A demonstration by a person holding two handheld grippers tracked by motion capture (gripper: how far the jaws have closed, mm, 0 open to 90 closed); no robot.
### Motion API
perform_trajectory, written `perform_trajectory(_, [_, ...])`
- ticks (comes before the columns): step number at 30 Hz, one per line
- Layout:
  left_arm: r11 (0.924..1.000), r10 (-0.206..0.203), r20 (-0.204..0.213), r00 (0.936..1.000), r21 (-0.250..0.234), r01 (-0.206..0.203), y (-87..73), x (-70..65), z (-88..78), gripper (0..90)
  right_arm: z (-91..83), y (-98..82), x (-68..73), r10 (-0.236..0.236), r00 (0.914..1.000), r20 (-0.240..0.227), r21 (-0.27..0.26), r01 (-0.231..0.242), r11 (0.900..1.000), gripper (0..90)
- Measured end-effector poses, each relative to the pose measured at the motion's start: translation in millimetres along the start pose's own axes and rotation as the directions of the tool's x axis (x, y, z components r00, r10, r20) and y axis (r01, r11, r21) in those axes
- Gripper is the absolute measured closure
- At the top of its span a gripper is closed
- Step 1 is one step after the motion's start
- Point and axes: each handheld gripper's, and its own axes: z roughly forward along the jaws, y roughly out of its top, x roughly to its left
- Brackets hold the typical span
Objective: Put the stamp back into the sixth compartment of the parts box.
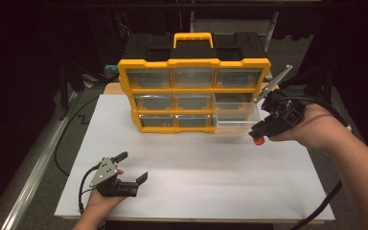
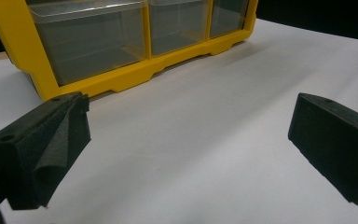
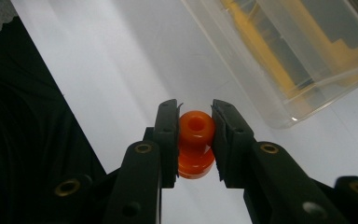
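Observation:
A yellow and black organiser (image 1: 194,91) with clear drawers stands at the back of the white table (image 1: 196,177). Its bottom right clear drawer (image 1: 237,120) is pulled out toward the front. My right gripper (image 1: 258,135) hovers just right of that drawer, shut on a small orange bead-like piece (image 3: 196,142) with a hole in its top. The open drawer's corner (image 3: 289,70) lies just beyond it. My left gripper (image 1: 133,167) rests open near the front left of the table, its pads (image 2: 46,149) wide apart, facing the organiser's lower drawers (image 2: 88,42).
A cable (image 1: 67,139) runs off the table's left side over the floor. The right gripper's cable (image 1: 323,201) trails past the table's right edge. The yellow carry handle (image 1: 193,38) tops the organiser.

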Motion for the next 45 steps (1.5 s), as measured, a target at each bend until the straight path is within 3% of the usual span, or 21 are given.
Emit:
perform_trajectory(22, [1.0, 0.005, 0.009, 0.9999, -0.002, -0.005, 0.3, -0.2, -0.6, 0.4, 0.0, 37.5, -10.7, -0.02, 0.9998, 0.005, -0.008, 0.02, 1.0, 74.0])
perform_trajectory(38, [0.9999, -0.001, 0.014, 0.9999, -0.011, 0.001, 0.8, 1.3, -0.4, 0.4, 7.7, 55.5, -31.0, 0.021, 0.9995, 0.023, -0.021, -0.02, 1.0, 74.0])
perform_trajectory(45, [0.9999, -0.001, 0.015, 0.9999, -0.015, 0.001, 1.0, 1.4, -0.4, 0.5, 11.2, 65.9, -34.7, 0.017, 0.9993, 0.032, -0.022, -0.017, 1.0, 74.0])
